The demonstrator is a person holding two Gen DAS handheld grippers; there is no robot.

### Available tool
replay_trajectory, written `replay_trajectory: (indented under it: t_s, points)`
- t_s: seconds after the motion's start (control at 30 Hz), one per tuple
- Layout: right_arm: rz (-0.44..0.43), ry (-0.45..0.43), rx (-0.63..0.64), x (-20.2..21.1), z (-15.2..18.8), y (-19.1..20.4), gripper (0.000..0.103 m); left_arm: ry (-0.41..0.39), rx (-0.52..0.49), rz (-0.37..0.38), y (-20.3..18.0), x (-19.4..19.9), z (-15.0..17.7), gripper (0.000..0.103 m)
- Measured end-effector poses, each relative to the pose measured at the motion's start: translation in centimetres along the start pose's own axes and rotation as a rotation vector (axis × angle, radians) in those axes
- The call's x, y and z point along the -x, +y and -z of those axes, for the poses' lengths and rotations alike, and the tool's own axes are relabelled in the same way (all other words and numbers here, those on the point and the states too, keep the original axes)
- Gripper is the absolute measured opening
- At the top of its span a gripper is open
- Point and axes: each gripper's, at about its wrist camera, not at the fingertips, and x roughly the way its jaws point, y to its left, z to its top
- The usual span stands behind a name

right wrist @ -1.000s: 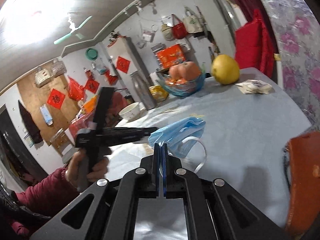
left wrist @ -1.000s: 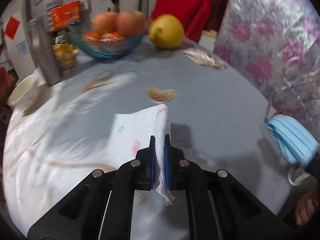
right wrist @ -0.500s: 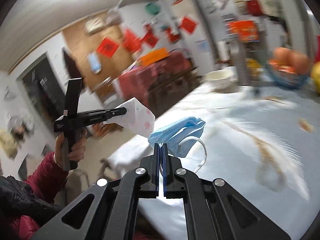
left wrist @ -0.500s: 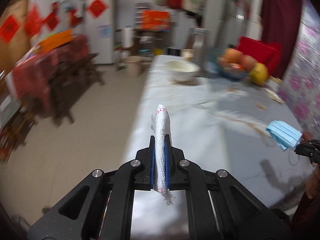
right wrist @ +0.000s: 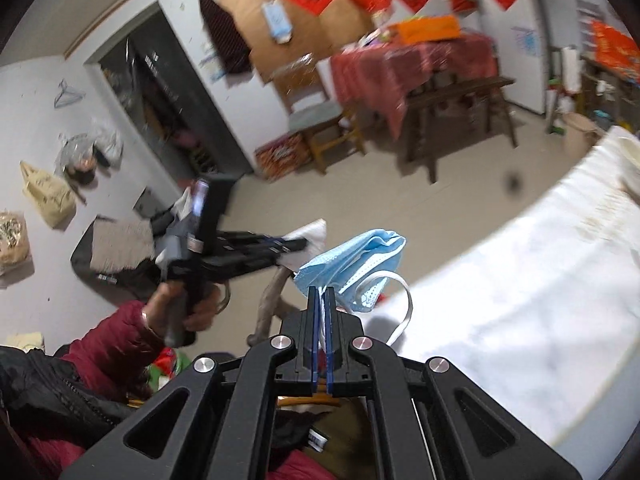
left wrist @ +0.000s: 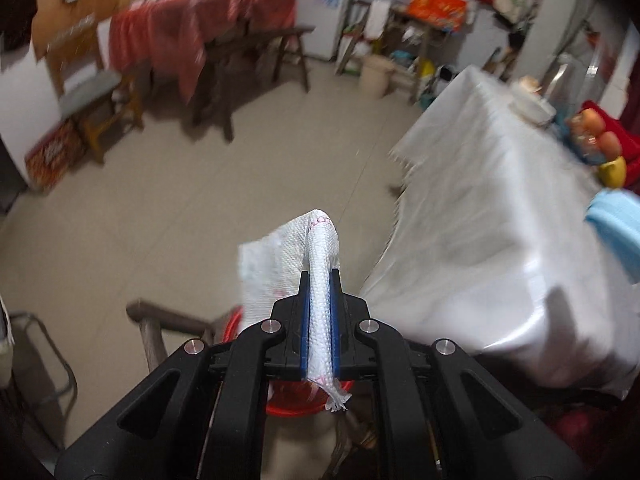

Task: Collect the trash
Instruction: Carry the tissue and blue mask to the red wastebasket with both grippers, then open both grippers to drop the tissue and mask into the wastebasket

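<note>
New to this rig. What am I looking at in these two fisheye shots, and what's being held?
No robot here: a person holds a pistol-grip gripper in each hand, each with a camera looking out along its jaws. The left view shows the left gripper shut on a white tissue, above a red bin. The right view shows the right gripper shut on a blue mask; the left hand shows there too. The table, under a white cloth, carries fruit and a bowl at its far end.
</note>
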Motion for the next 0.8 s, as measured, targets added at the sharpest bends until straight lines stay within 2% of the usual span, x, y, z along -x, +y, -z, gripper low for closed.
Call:
replay_trajectory:
  t_s: [0.17, 0.2, 0.23, 0.27, 0.3, 0.33, 0.5, 0.6, 0.8]
  points:
    - [-0.05, 0.113, 0.019, -6.4, -1.6, 2.6, 0.003, 0.136, 0.06, 0.025, 2.8, -6.1, 3.3, 0.013]
    - [-0.056, 0.143, 0.022, -8.0, -1.8, 3.1, 0.003, 0.168, 0.073, 0.031, 3.3, -7.3, 4.0, 0.021]
    - [-0.059, 0.168, 0.022, -9.4, -2.0, 3.4, 0.003, 0.19, 0.086, 0.031, 3.6, -8.3, 4.5, 0.039]
    - [-0.06, 0.187, 0.022, -10.4, -2.1, 3.4, 0.003, 0.212, 0.101, 0.023, 4.0, -9.2, 5.0, 0.049]
    - [-0.057, 0.218, 0.022, -12.1, -2.2, 3.8, 0.003, 0.224, 0.113, 0.006, 4.6, -9.7, 5.4, 0.066]
    - [-0.048, 0.236, 0.025, -13.4, -2.3, 3.9, 0.003, 0.221, 0.121, -0.023, 5.4, -9.9, 5.8, 0.072]
    - [-0.017, 0.337, 0.02, -19.6, -1.6, 4.4, 0.003, 0.186, 0.129, -0.14, 8.2, -8.2, 7.4, 0.085]
    - [0.032, 0.395, 0.026, -23.2, -0.6, 4.1, 0.003, 0.169, 0.115, -0.186, 9.0, -7.2, 8.4, 0.086]
    - [0.13, 0.497, 0.054, -30.0, 1.6, 3.7, 0.008, 0.138, 0.023, -0.292, 8.1, -4.7, 11.1, 0.093]
